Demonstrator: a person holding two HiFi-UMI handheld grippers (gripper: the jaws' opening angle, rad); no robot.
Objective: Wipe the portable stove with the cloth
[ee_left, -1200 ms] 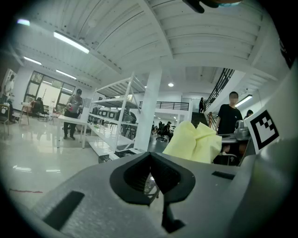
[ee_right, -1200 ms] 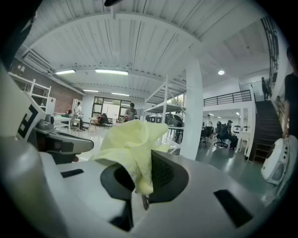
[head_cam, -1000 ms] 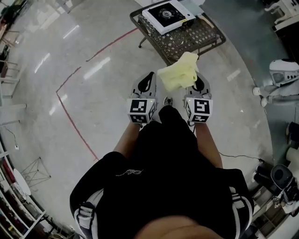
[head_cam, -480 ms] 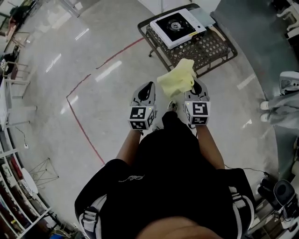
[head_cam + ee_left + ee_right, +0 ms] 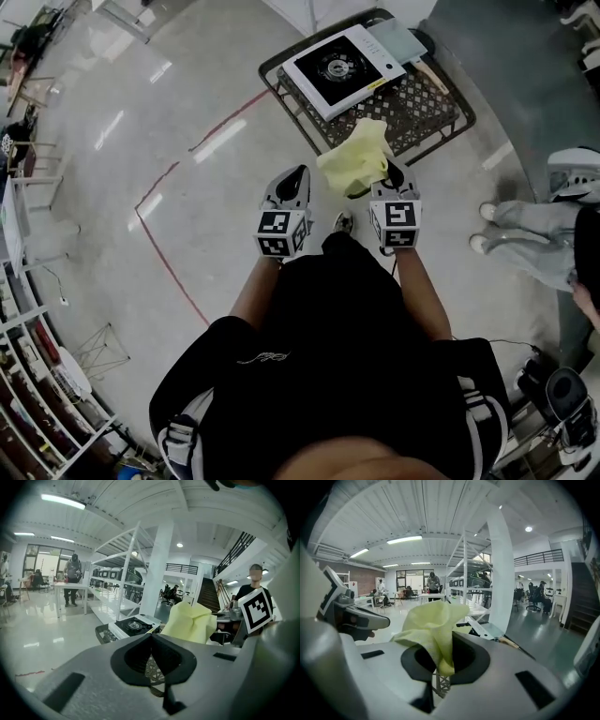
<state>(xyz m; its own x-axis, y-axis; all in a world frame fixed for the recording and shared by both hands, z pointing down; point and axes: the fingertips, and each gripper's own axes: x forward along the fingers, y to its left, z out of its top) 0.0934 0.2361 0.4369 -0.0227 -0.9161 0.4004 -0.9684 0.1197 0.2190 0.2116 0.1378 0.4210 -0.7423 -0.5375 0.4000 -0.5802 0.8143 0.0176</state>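
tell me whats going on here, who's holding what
A person holds a gripper in each hand, facing a low mesh table with a portable stove on it. The right gripper is shut on a yellow cloth, which sticks up out of its jaws. The left gripper is shut with nothing in it. The cloth is short of the stove, so wiping has not started yet. Another person stands off to the right.

Shiny pale floor [image 5: 187, 103] with a red tape line [image 5: 171, 267] all around me, dark mesh worktop [image 5: 427, 101] ahead, someone in grey trousers [image 5: 527, 234] off right, white shelving [image 5: 123, 573] and a pillar [image 5: 156, 573] beyond.
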